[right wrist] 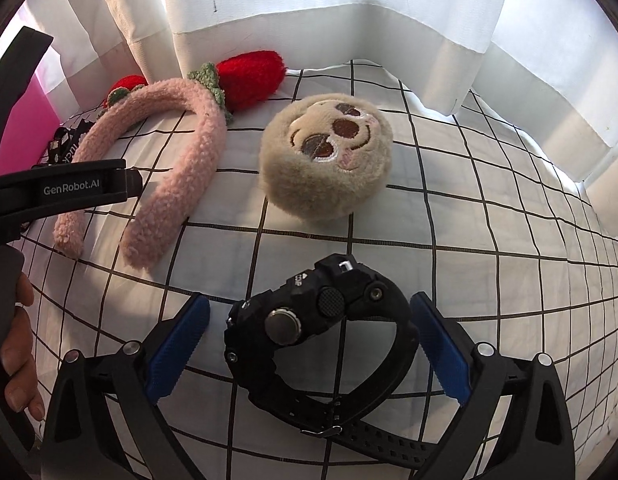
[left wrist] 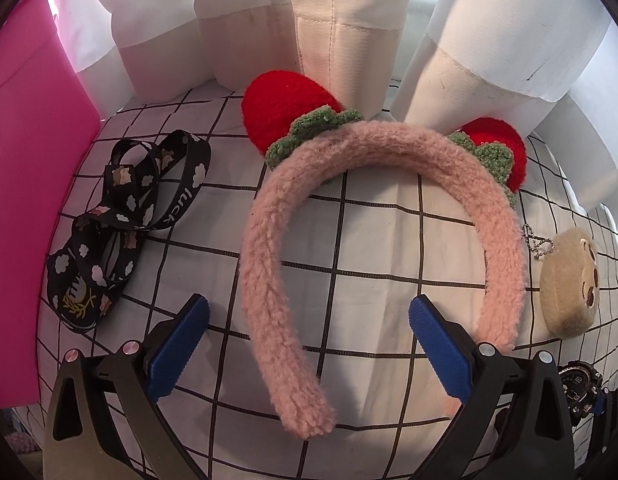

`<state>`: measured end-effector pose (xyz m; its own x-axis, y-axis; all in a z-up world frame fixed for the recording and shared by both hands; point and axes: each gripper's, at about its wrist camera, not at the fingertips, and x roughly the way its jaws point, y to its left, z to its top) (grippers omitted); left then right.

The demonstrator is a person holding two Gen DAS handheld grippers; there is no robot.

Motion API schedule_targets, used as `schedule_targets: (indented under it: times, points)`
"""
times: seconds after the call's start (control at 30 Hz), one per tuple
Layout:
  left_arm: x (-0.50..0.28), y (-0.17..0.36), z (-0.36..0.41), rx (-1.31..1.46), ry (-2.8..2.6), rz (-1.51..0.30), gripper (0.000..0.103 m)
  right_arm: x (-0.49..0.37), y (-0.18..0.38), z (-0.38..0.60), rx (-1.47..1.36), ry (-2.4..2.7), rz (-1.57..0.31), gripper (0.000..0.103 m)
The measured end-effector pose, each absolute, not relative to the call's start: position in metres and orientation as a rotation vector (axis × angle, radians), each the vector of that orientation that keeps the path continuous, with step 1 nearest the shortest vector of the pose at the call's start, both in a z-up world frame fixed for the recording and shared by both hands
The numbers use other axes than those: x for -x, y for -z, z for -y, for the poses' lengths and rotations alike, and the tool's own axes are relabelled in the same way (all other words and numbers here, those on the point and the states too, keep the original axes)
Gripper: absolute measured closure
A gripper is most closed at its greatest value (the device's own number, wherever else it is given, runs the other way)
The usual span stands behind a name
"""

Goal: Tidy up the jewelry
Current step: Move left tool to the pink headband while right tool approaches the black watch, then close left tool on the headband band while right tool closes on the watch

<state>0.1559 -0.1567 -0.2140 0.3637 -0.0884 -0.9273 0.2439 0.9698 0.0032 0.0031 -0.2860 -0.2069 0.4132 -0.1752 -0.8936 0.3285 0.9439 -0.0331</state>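
Note:
A pink fuzzy headband point(left wrist: 265, 264) with red strawberry ears point(left wrist: 285, 112) lies on the checked cloth. My left gripper point(left wrist: 309, 344) is open, and one leg of the headband lies between its blue fingers point(left wrist: 177, 348). A black watch point(right wrist: 329, 332) lies on its side between the open fingers of my right gripper point(right wrist: 309, 344). The headband also shows in the right wrist view point(right wrist: 165, 172), far left. A beige plush keychain point(right wrist: 325, 160) sits beyond the watch; it also shows in the left wrist view point(left wrist: 569, 284).
A black patterned lanyard point(left wrist: 121, 224) lies left of the headband. A pink box point(left wrist: 25, 200) stands at the far left. White curtains point(left wrist: 337, 32) hang along the back edge of the cloth point(right wrist: 509, 240). The watch point(left wrist: 577, 384) shows at the left view's lower right.

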Motion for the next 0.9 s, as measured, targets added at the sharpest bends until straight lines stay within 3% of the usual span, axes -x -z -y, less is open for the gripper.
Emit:
schedule_targets:
  times: [0.4, 0.5, 0.57, 0.63, 0.7, 0.87, 0.9]
  points:
    - [-0.152, 0.213, 0.156, -0.152, 0.217, -1.162, 0.006, -0.003, 0.206, 0.286, -0.165, 0.305, -1.106, 0.01]
    - [-0.149, 0.207, 0.159, -0.163, 0.243, -1.15, 0.021, 0.001, 0.205, 0.286, -0.169, 0.307, -1.108, 0.01]
    - [-0.143, 0.203, 0.163, -0.179, 0.27, -1.137, 0.039, 0.005, 0.204, 0.285, -0.168, 0.313, -1.1, 0.013]
    - [-0.139, 0.2, 0.165, -0.174, 0.279, -1.136, 0.047, 0.009, 0.202, 0.283, -0.172, 0.321, -1.091, 0.019]
    - [-0.135, 0.199, 0.165, -0.17, 0.283, -1.134, 0.053, 0.013, 0.198, 0.283, -0.174, 0.33, -1.082, 0.034]
    - [-0.124, 0.194, 0.168, -0.163, 0.318, -1.132, 0.081, 0.018, 0.197, 0.28, -0.181, 0.33, -1.079, 0.035]
    - [-0.121, 0.193, 0.168, -0.165, 0.312, -1.129, 0.081, 0.019, 0.197, 0.279, -0.182, 0.331, -1.079, 0.035]
